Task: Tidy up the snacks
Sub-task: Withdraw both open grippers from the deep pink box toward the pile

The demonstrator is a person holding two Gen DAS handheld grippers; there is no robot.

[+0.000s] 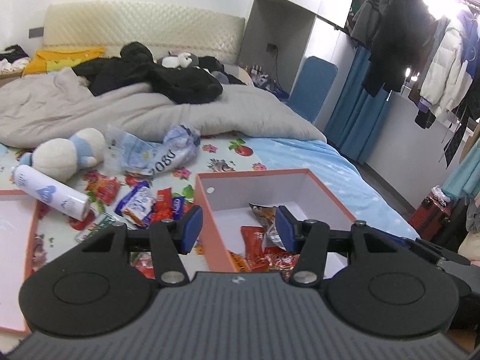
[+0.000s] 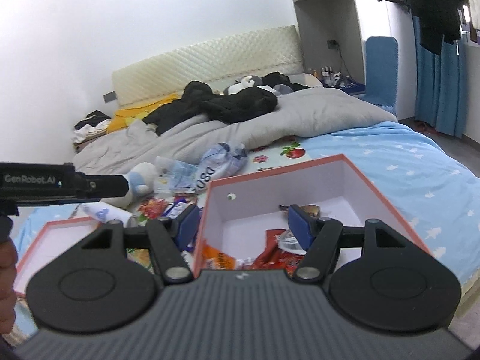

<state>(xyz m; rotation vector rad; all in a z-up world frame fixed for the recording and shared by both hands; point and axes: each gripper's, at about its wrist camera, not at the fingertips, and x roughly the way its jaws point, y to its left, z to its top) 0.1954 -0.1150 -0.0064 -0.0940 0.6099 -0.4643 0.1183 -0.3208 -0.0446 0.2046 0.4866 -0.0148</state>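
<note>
While both grippers are being held above the bed, items are being logged L to R.

1. Box lid, pink-edged, white inside: lying open-side up at far L on the floral sheet.
2. Spray can, white w/ blue print: lying on its side, near the lid's upper corner.
3. Plush toy, cream and pale blue: lying behind the can.
4. Loose snacks, red, blue and white wrappers: being shown scattered on the sheet btwn can and box, still outside the box.
5. Crumpled plastic bag, blue/white print: lying behind the loose snacks, just before the grey duvet.
6. Left gripper: jaws being held apart, nothing btwn the blue pads; L pad is being seen over the loose snacks, R pad over the box interior.
7. Pink box, white inside, round hole in one wall: standing open on the sheet, ctr-right.
8. Packed snacks, red/orange wrappers plus a dark brown packet: lying in the box bottom, near side.
9. Right gripper: jaws likewise being held apart, empty; pads straddling the box's L wall.
10. Black clothes: piled on the duvet, far back.
11. Hanging coats: being shown on a rail, far R.
</note>
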